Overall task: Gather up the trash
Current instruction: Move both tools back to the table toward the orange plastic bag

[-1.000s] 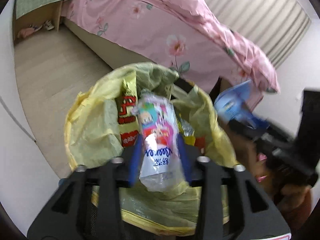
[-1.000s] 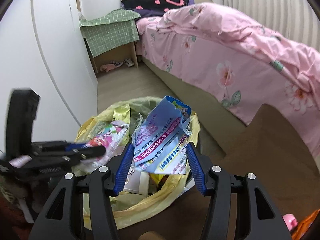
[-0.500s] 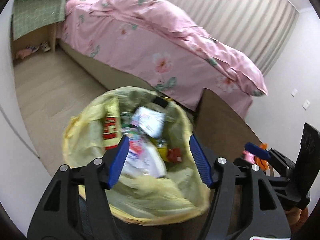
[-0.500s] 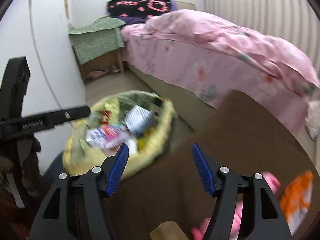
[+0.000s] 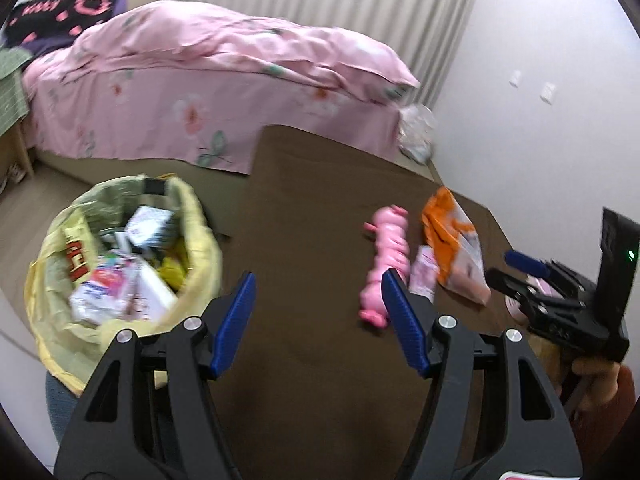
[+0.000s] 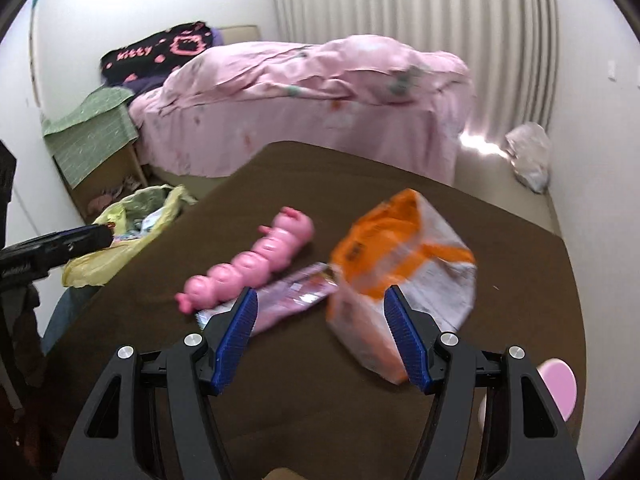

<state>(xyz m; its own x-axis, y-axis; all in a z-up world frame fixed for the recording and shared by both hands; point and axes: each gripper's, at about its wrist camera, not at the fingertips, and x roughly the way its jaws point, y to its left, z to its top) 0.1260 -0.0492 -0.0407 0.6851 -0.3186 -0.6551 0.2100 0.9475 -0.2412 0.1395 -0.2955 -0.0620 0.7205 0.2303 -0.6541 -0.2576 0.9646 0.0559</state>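
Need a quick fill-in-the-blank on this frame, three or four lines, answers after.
1. The bin is lined with a ____ bag.
2. The toy on the table is ____ in colour.
3. Between the right hand-held gripper's fingers there is ____.
4. The orange packet lies on the ____.

Answers: yellow; pink; nothing; table

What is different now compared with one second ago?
Both tongs let go: the left tongs dropped the snack wrapper and the right tongs the blue leaflet into the yellow trash bag, opened, then swung to the brown table. The bag stayed put.
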